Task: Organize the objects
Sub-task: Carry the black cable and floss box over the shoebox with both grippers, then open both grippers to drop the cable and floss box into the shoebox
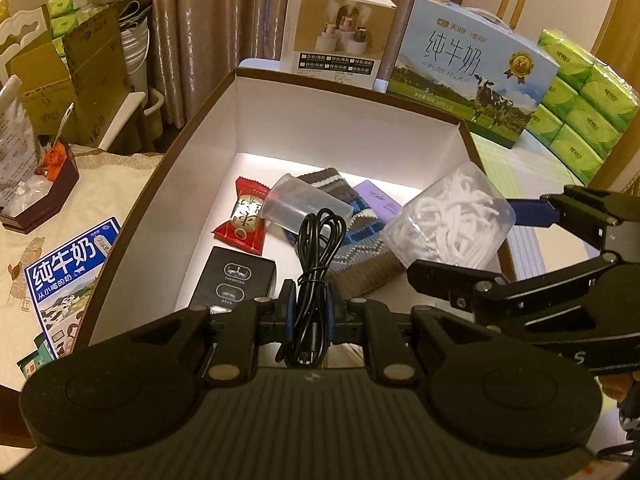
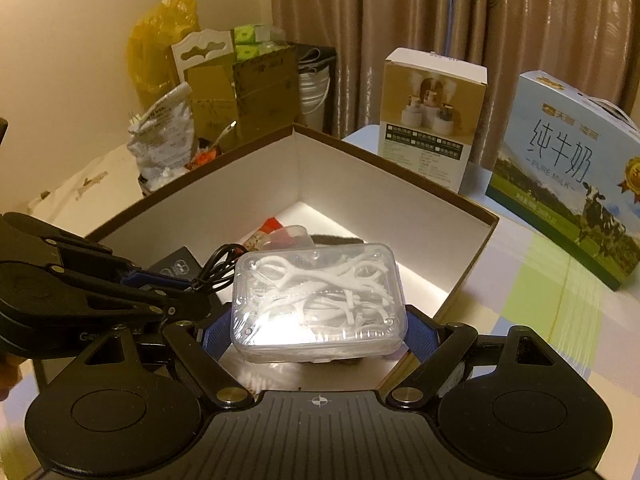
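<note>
Plastic case (image 2: 318, 304), light but slippery, we held by its short ends in our right tool (image 2: 316, 334); left tool (image 1: 311, 312) pinched the limp cable (image 1: 316, 264).

The right gripper (image 2: 318, 330) clamps a clear floss case (image 2: 316, 300) between its blue fingers (image 2: 420, 334), above the open box (image 2: 460, 264). The left gripper (image 2: 188, 282) pinches a black cable (image 2: 218, 264) beside it.

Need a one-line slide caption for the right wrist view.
Right hand-held gripper carries a clear box of floss picks over the open storage box; left hand-held gripper brings a black cable.
</note>
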Tool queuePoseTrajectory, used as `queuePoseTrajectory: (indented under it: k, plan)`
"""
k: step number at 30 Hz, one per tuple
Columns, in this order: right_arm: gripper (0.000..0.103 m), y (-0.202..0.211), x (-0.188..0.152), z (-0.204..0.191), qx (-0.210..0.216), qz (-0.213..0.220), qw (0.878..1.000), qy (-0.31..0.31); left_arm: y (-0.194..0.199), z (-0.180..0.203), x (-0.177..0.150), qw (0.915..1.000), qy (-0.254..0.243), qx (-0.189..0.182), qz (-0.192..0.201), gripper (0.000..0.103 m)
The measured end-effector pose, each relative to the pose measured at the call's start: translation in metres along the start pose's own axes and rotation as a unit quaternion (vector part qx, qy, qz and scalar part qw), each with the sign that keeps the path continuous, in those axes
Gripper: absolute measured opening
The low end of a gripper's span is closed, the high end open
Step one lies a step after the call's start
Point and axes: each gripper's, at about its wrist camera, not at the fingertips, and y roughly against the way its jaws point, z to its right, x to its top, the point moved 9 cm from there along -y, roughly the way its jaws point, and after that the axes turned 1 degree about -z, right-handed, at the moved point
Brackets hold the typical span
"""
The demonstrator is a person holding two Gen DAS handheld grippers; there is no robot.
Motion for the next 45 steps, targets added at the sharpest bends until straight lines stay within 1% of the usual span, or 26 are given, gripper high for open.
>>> queuePoseTrajectory:
  k: [7,12,24,27,29,32,45]
  plan:
    - [0.083,-0.015,0.004,0.005,-0.002,-0.01,1.0,0.015,-0.016,-0.003,0.004,1.0,0.0,0.001,-0.009,0.011]
    - [0.084,-0.024,0.005,0.009,-0.009,-0.006,0.999,0.03,-0.023,-0.005,0.006,0.9999,-0.001,0.002,-0.014,0.011]
    - [0.084,-0.027,0.005,0.009,-0.005,-0.007,0.999,0.036,-0.032,-0.006,0.008,0.9998,0.001,0.004,-0.02,0.011]
    - [0.085,-0.024,0.005,0.01,-0.001,-0.005,0.999,0.034,-0.031,-0.006,0.009,0.9998,-0.003,0.004,-0.018,0.016]
    - [0.085,-0.022,0.005,0.009,0.001,-0.003,0.999,0.035,-0.029,-0.007,0.009,0.9998,-0.002,0.003,-0.017,0.022]
    - [0.087,-0.02,0.005,0.008,0.004,-0.002,0.999,0.037,-0.027,-0.008,0.008,0.9999,-0.002,0.005,-0.016,0.028]
    - [0.091,-0.006,0.001,0.003,0.009,0.006,1.0,0.027,-0.011,-0.007,0.004,0.9999,-0.003,0.004,-0.009,0.032]
